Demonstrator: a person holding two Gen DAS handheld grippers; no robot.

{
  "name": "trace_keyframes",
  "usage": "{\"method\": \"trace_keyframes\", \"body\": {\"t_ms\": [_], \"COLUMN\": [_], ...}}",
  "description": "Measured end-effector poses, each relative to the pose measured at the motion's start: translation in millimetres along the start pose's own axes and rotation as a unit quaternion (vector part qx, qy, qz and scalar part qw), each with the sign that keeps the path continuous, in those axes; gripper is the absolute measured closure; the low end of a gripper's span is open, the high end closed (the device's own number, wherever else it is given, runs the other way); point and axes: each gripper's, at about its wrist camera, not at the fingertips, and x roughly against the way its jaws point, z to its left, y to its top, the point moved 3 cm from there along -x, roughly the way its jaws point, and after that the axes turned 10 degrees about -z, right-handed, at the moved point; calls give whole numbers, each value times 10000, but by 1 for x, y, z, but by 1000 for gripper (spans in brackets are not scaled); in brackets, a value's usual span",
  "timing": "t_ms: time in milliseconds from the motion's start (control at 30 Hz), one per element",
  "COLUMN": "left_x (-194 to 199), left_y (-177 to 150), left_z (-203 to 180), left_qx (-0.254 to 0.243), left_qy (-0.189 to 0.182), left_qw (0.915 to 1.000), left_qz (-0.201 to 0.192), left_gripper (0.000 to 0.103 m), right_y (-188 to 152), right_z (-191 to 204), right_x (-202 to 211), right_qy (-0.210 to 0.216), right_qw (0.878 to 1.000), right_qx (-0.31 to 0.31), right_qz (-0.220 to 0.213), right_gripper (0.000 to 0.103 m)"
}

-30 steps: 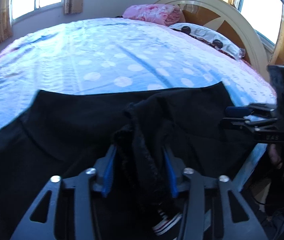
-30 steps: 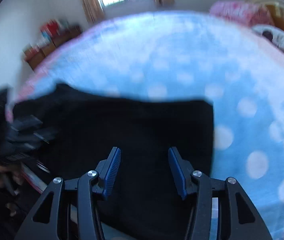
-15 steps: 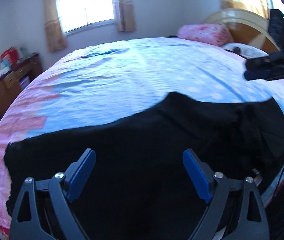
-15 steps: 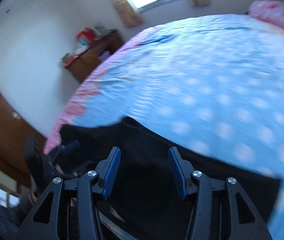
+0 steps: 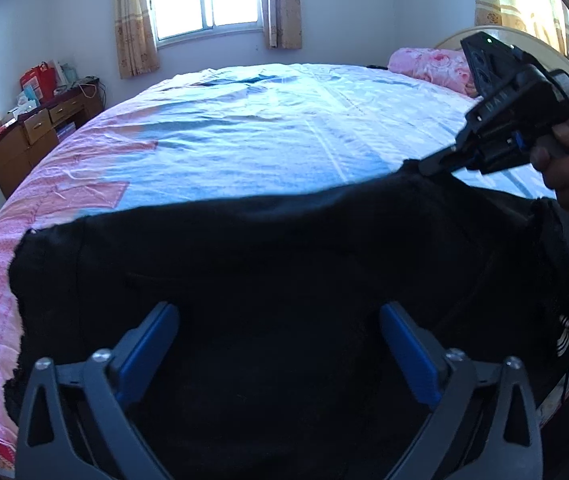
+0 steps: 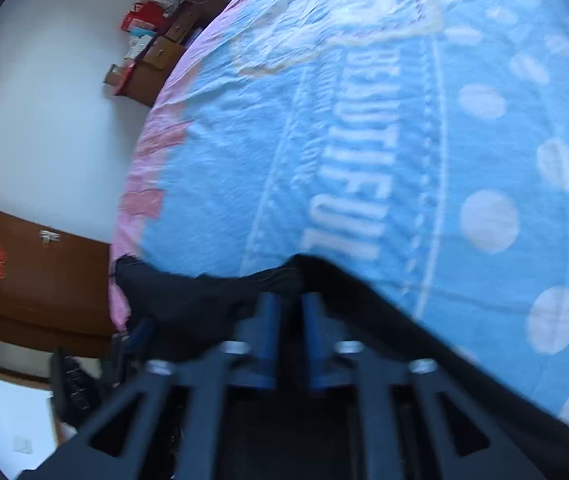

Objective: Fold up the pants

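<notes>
Black pants (image 5: 268,264) lie spread along the near edge of the bed. My left gripper (image 5: 278,344) is open wide and empty, just above the middle of the pants. My right gripper (image 6: 290,300) is shut on the far edge of the pants (image 6: 204,292) and lifts it a little. It also shows in the left wrist view (image 5: 440,162) at the right, pinching the cloth's upper edge, with a hand behind it.
The bed has a blue polka-dot and pink sheet (image 5: 268,128). A pink pillow (image 5: 428,62) lies by the headboard at far right. A wooden dresser (image 5: 32,128) with clutter stands by the left wall. A brown door (image 6: 24,280) is at left.
My left gripper let go of the bunched cloth and opened wide. My right gripper swung over and closed on the far edge of the pants, which are now spread out.
</notes>
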Motion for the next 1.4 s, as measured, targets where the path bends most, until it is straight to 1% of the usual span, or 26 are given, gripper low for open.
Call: {"method": "trace_keyframes", "body": {"t_ms": [67, 200, 267, 333, 367, 400, 433, 467, 533, 567, 667, 700, 767, 800, 833, 867, 900, 1000, 1067, 1133, 1167, 1200, 1233, 1300, 1367, 1400], "left_x": [-2, 5, 18, 37, 47, 53, 58, 62, 63, 63, 56, 50, 41, 38, 34, 29, 25, 19, 18, 18, 21, 21, 22, 23, 23, 25], "left_y": [-3, 0, 4, 8, 9, 10, 9, 8, 4, 1, -13, -18, -26, -29, -31, -32, -33, -32, -30, -29, -27, -26, -25, -26, -27, -28], "left_z": [-3, -2, 3, 14, 24, 35, 48, 66, 98, 115, 151, 160, 168, 170, 170, 166, 162, 152, 148, 146, 147, 146, 148, 154, 159, 160], "left_qx": [-94, -78, -155, -262, -291, -269, -210, -126, 78, 261, 882, 1157, 1540, 1683, 1804, 1898, 1909, 1657, 1630, 1609, 1589, 1602, 1637, 1694, 1809, 1838], "left_qy": [45, 22, 90, 250, 367, 473, 587, 726, 995, 1042, 804, 628, 275, 198, 94, -124, -244, -142, -226, -312, -394, -479, -516, -534, -630, -656], "left_qw": [9999, 9999, 9998, 9987, 9980, 9976, 9971, 9965, 9946, 9940, 9928, 9913, 9876, 9854, 9834, 9815, 9810, 9857, 9859, 9859, 9859, 9853, 9845, 9834, 9808, 9801], "left_qz": [-61, -60, -131, -348, -427, -440, -427, -387, -273, -225, -71, 39, 106, 146, 191, 227, 266, 277, 298, 334, 337, 347, 361, 368, 362, 368], "left_gripper": [0, 0, 0, 0, 0, 0, 0, 0, 0, 0, 0, 1, 1, 2, 2, 2, 2, 2, 3, 10, 21, 27, 29, 40, 43, 46], "right_y": [4, 5, 5, 7, 8, 8, 7, 5, -7, -13, -44, -56, -85, -97, -112, -121, -129, -147, -151, -152, -151, -149, -147, -145, -146, -147], "right_z": [-9, -2, 9, 14, 19, 24, 30, 36, 47, 52, 70, 74, 85, 90, 95, 98, 99, 90, 89, 90, 88, 88, 88, 90, 85, 83], "right_x": [-4, -10, -7, 7, 20, 31, 45, 60, 84, 90, 98, 97, 79, 69, 54, 44, 34, 2, -2, 2, 4, 8, 14, 22, 19, 15], "right_qy": [-82, -258, -337, -274, -243, -235, -208, -130, -42, -56, -127, -112, -119, -159, -240, -312, -411, -802, -877, -885, -870, -898, -918, -744, -587, -624], "right_qw": [9999, 9994, 9979, 9979, 9973, 9963, 9949, 9935, 9916, 9907, 9863, 9854, 9829, 9805, 9760, 9728, 9696, 9639, 9590, 9572, 9587, 9605, 9616, 9634, 9679, 9684], "right_qx": [-121, 240, 549, 545, 594, 660, 730, 791, 937, 1014, 1388, 1489, 1751, 1912, 2145, 2288, 2410, 2531, 2695, 2753, 2704, 2634, 2586, 2566, 2441, 2415], "right_qz": [-8, -34, -87, -200, -357, -502, -667, -804, -892, -910, -885, -821, -558, -437, -291, -203, -104, 191, 77, 98, 119, 51, -88, -231, -121, -62], "right_gripper": [100, 100, 99, 94, 81, 59, 47, 47, 47, 47, 47, 47, 47, 47, 47, 47, 47, 47, 47, 47, 47, 47, 47, 47, 47, 47]}}
